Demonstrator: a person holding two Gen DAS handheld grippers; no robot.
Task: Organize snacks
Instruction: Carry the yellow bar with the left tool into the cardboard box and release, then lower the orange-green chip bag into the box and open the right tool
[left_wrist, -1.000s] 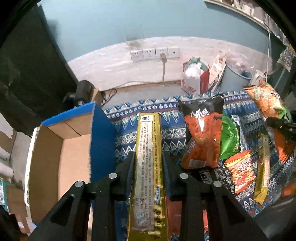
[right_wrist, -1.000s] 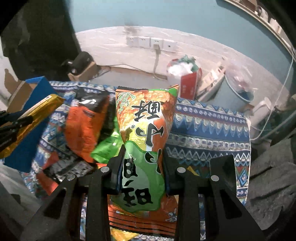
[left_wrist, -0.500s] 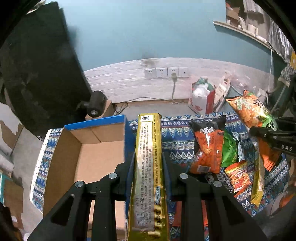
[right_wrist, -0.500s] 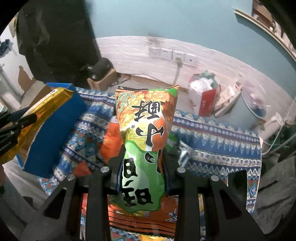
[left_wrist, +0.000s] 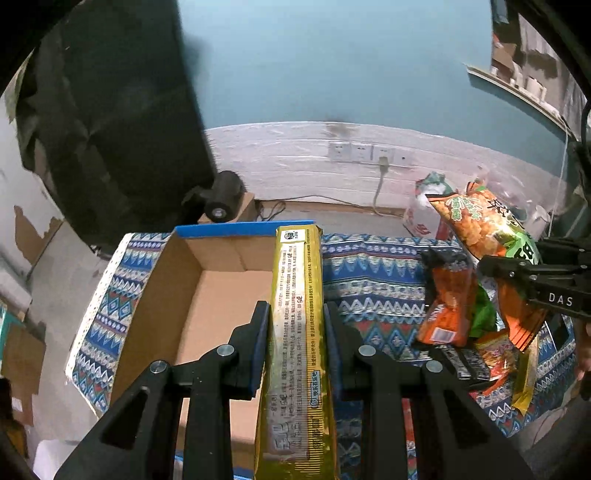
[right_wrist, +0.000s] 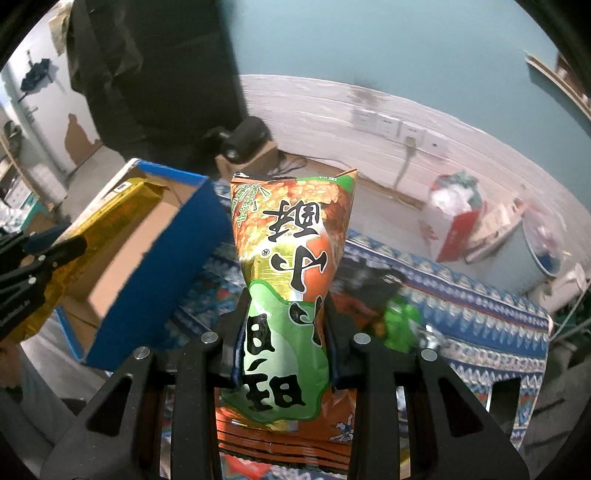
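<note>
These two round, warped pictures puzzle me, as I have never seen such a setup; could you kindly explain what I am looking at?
No robot here: a person carries a two-finger gripper in each hand, and a fisheye camera on each looks forward along its fingers, hence the warped view.

The left wrist view shows the left gripper clamping a long gold packet above an open cardboard box. The right wrist view shows the right gripper clamping an orange-and-green snack bag.

Below, a patterned cloth carries a pile of other snack bags. Each gripper also appears at the edge of the other's picture.
</note>
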